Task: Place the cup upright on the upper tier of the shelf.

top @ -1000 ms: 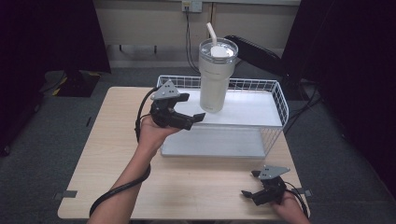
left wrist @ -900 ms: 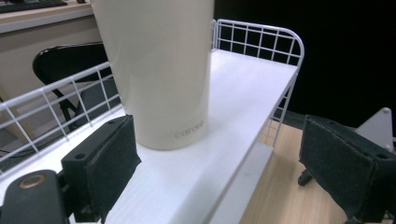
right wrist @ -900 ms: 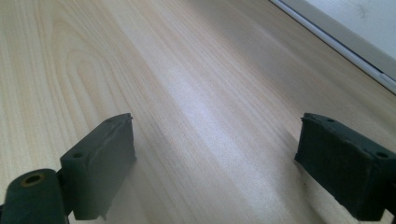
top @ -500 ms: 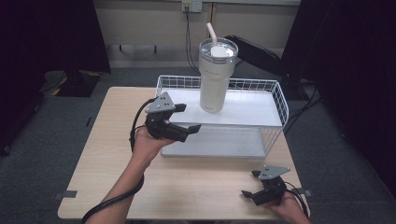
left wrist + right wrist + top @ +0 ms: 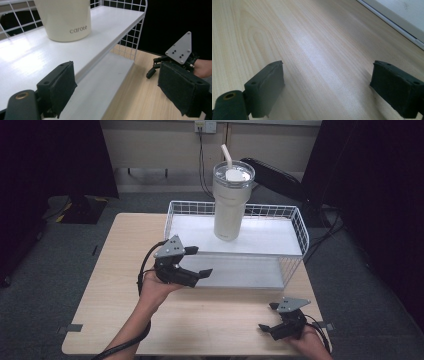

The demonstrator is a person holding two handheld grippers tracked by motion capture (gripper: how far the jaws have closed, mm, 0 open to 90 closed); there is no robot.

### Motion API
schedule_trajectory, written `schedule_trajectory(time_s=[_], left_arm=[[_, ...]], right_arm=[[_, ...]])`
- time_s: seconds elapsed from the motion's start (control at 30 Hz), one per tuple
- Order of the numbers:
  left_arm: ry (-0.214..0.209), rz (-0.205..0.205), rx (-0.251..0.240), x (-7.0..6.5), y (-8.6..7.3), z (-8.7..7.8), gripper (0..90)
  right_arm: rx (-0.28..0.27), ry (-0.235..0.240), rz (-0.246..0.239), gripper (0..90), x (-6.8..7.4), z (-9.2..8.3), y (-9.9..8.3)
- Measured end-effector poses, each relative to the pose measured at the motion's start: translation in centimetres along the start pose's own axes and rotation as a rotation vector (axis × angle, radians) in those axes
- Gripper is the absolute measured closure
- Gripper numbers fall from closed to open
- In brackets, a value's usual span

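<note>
A tall cream tumbler [image 5: 231,200] with a clear lid and a straw stands upright on the top shelf of a white wire rack [image 5: 260,240]. Its base, marked "carote" [image 5: 65,20], fills the top of the left gripper view. My left gripper [image 5: 197,261] is open, held off the table at the rack's front left corner, jaws pointing right along the shelf edge. My right gripper [image 5: 266,318] is open and rests low on the wooden table near its front right corner. It appears in the left gripper view as a grey plate and black fingers [image 5: 156,68].
The rack has a lower white shelf [image 5: 240,272] just above the light wooden table [image 5: 115,265]. A black bag or chair [image 5: 270,172] and cables lie on the grey floor behind the table.
My left gripper has drawn back from the rack's top shelf, moving toward the front and down to the rack's front left corner. The right gripper and tumbler have stayed put.
</note>
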State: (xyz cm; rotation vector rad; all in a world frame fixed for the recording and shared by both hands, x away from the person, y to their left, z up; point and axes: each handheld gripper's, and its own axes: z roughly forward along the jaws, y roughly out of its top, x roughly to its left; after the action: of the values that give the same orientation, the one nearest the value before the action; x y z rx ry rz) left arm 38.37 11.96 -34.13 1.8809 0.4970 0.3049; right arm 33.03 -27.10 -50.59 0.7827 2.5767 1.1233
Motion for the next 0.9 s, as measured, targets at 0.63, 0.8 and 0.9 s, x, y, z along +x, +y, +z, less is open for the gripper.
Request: schedule_trajectory(time_s=[0.63, 0.8, 0.9], left_arm=[[0.022, -0.045, 0.024, 0.4, -4.2, -1.3, 14.9], [0.024, -0.06, 0.041, 0.5, -5.7, -1.4, 14.9], [0.023, -0.07, 0.044, 0.5, -6.2, -1.5, 14.9]], right_arm=[[0.0, -0.005, 0.006, 10.7, 0.0, 0.0, 0.0], [0.0, -0.007, 0.007, 10.7, 0.0, 0.0, 0.0], [0.0, -0.007, 0.007, 10.7, 0.0, 0.0, 0.0]])
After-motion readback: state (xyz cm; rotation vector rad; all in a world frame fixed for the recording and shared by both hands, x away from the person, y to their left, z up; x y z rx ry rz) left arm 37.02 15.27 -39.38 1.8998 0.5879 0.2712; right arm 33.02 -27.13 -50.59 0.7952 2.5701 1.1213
